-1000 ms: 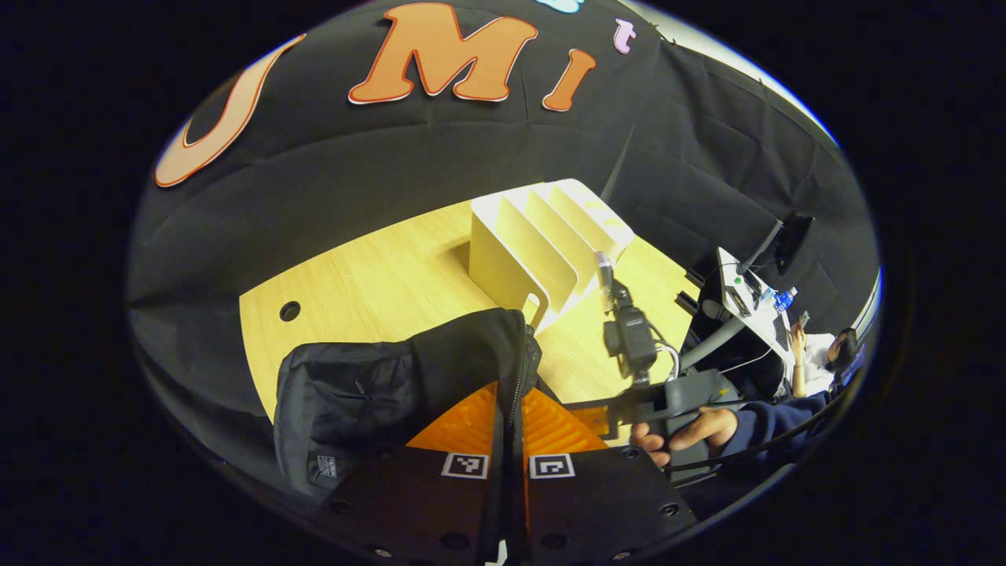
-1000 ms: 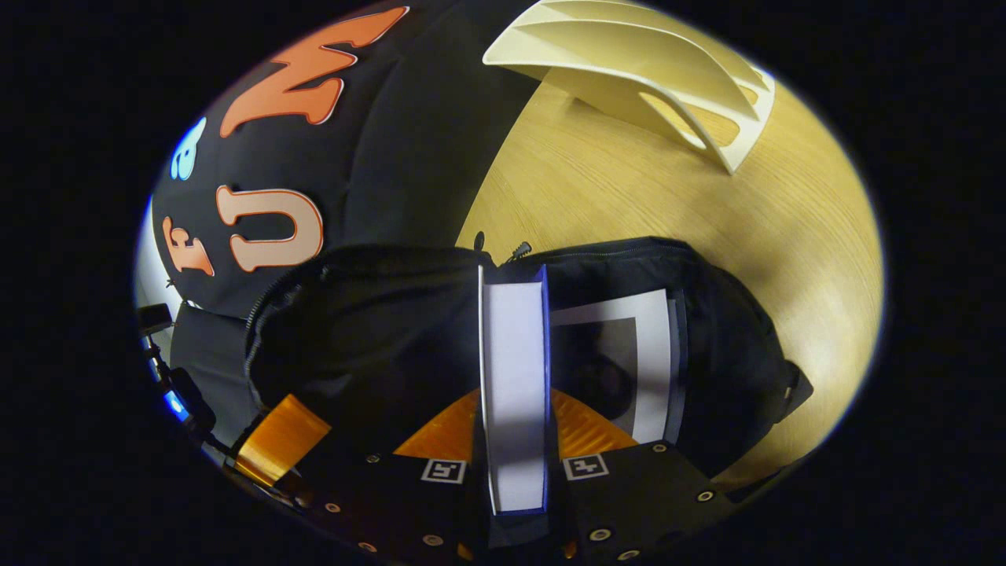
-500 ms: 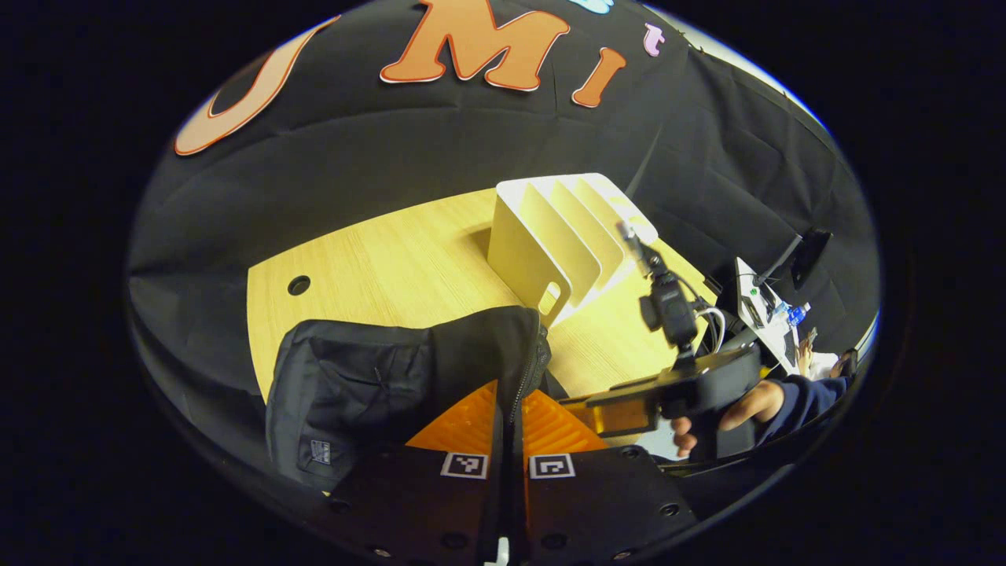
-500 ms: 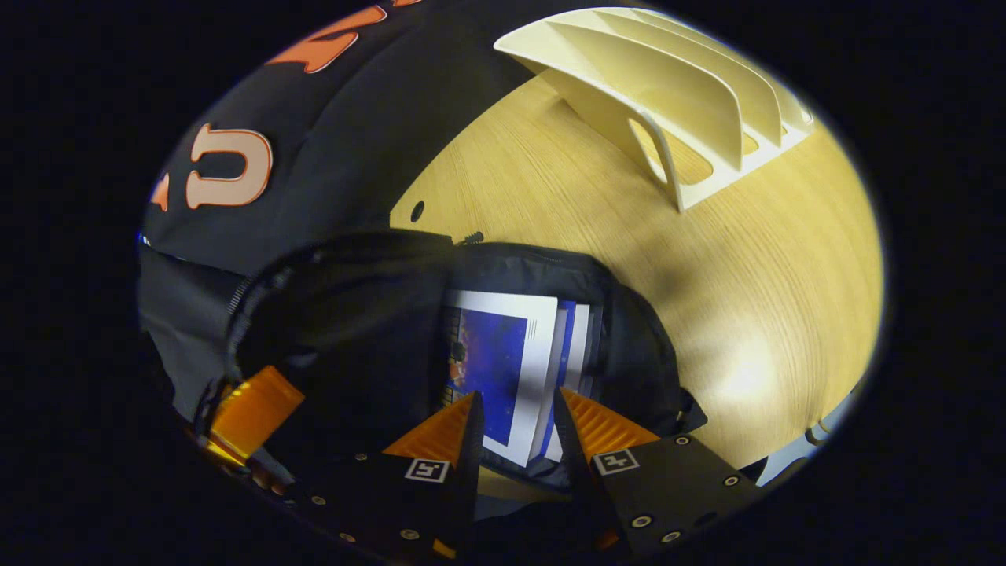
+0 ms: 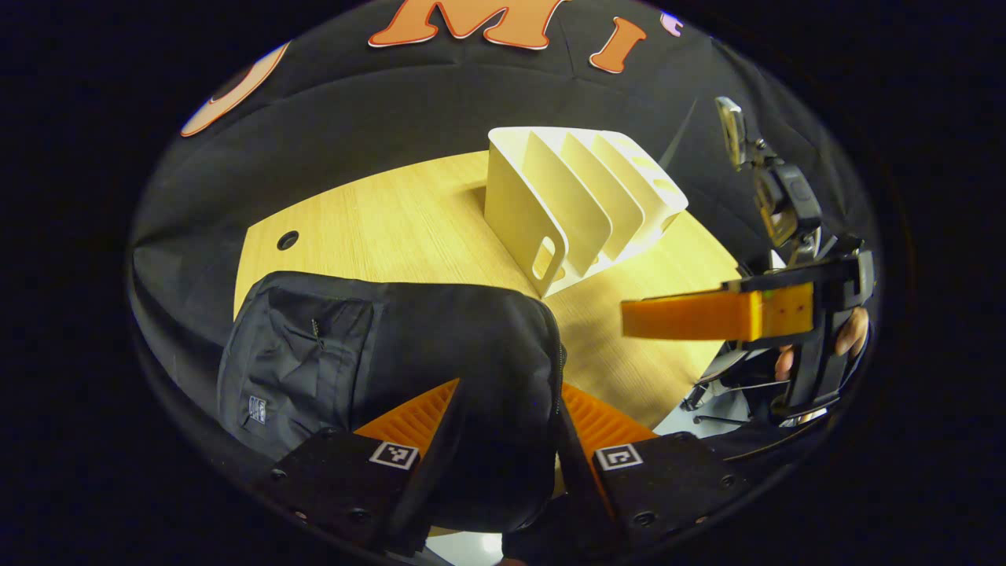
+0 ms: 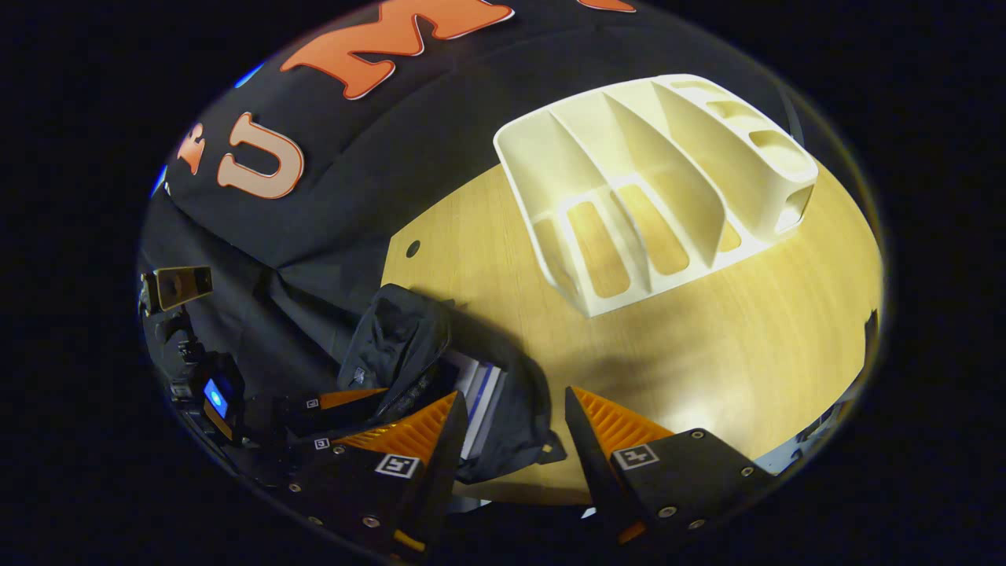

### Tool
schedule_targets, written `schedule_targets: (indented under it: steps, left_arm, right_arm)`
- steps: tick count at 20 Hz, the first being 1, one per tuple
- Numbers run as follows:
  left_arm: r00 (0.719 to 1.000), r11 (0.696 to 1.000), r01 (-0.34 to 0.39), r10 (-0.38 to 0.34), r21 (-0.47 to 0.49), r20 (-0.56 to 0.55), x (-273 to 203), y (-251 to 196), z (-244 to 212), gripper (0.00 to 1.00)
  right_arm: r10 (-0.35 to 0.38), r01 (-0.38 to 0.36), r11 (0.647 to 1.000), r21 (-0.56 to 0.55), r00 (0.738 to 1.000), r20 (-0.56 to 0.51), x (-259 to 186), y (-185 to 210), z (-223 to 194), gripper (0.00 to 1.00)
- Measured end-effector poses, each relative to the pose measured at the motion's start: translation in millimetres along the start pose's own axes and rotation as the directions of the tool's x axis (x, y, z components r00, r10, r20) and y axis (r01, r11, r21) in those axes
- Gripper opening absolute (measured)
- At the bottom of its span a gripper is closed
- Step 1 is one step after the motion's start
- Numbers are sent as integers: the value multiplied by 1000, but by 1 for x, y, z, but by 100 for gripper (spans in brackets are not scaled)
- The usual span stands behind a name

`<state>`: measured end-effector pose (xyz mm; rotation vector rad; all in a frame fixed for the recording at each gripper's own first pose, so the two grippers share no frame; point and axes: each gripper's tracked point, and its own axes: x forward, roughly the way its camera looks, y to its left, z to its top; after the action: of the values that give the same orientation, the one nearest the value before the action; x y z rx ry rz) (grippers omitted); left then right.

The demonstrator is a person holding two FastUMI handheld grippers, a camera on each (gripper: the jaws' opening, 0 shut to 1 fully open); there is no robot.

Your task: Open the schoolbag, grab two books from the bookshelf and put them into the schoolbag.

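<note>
1. While I am holding both grippers up and off the work, my left gripper is hanging just over the black schoolbag with its fingers spread apart and nothing between them. My right gripper is also standing open and empty above the near edge of the desk.

2. In the right gripper view, the schoolbag is lying on the desk's near left corner with its mouth gaping. Two books are showing as pale page edges sitting inside that opening.

3. I am seeing the cream bookshelf standing farther back on the desk, well apart from the bag, with every slot bare. I am judging the loading as done.

4. I am worrying that the bag is slumping close to the desk's edge. Nothing is holding the flap now, so the soft fabric could fold over or sag. If the bag tips toward the edge, the books could slide back out through the unzipped mouth.

5. I am also watching my left fingers: they are hovering very near the bag's top. A careless drop could snag the fabric or zipper and drag the bag off the corner.

6. In the left gripper view, my right gripper is floating out to the side, so a swing inward could clip the bookshelf.
</note>
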<state>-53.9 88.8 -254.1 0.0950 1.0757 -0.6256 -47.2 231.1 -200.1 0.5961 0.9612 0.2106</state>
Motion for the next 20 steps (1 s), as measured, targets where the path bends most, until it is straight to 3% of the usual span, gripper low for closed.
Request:
schedule_targets:
  steps: [4,8,11,14,16,20]
  left_arm:
    - [997,996,-70,72,-62,26,0,-17,15,90]
    - [981,985,-157,165,-76,106,-7,-33,48,98]
    - [951,967,-217,240,-131,195,-18,-44,76,98]
    - [885,940,-279,331,-197,327,-39,-56,112,98]
    - [818,918,-311,390,-245,423,-56,-65,133,98]
    - [671,878,-346,477,-329,567,-91,-89,165,98]
  right_arm:
    - [-30,35,998,-52,996,89,-22,-30,39,96]
    - [-40,73,989,-126,968,248,-55,-49,90,96]
    - [-39,115,974,-197,935,353,-80,-62,124,97]
    - [-23,177,934,-311,897,442,-106,-71,151,96]
    - [8,204,906,-370,867,498,-127,-71,166,96]
    - [105,189,881,-433,816,569,-165,-56,190,96]
